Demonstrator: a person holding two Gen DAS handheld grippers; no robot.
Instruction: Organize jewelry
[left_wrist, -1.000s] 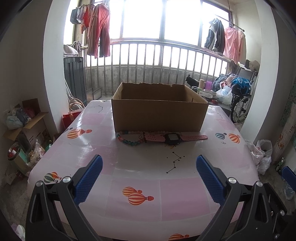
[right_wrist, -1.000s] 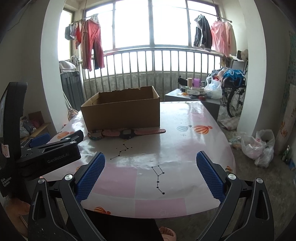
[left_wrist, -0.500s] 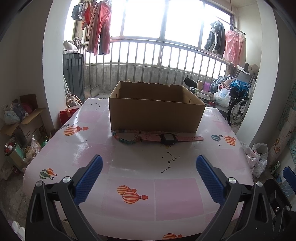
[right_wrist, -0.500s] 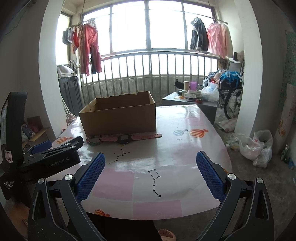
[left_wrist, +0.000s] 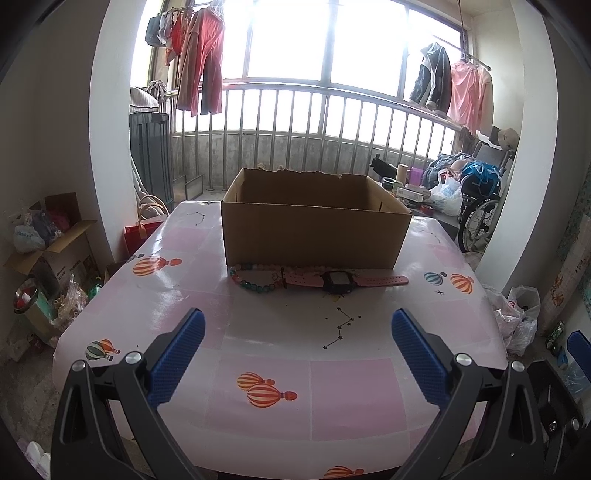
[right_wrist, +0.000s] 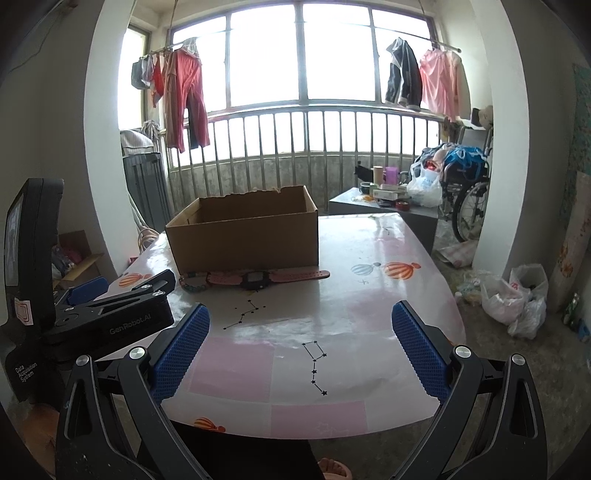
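A pink-strapped watch with a black face (left_wrist: 338, 281) lies flat on the table just in front of an open cardboard box (left_wrist: 314, 236). A beaded bracelet with green and pink beads (left_wrist: 255, 278) lies left of the watch, touching its strap. Both also show in the right wrist view, the watch (right_wrist: 258, 278) and the bracelet (right_wrist: 194, 284) before the box (right_wrist: 245, 236). My left gripper (left_wrist: 297, 325) is open and empty, held back near the table's front edge. My right gripper (right_wrist: 301, 321) is open and empty, further right. The left gripper's body (right_wrist: 110, 314) shows at the right view's left.
The table (left_wrist: 280, 343) has a glossy pink-and-white cloth with balloon prints. Boxes and bags (left_wrist: 44, 240) crowd the floor at left. A low table with clutter (right_wrist: 388, 199), a wheelchair (right_wrist: 469, 195) and plastic bags (right_wrist: 517, 299) stand at right.
Both grippers have drawn back and risen a little from the table; the box and jewelry look smaller and farther. Nothing on the table moved.
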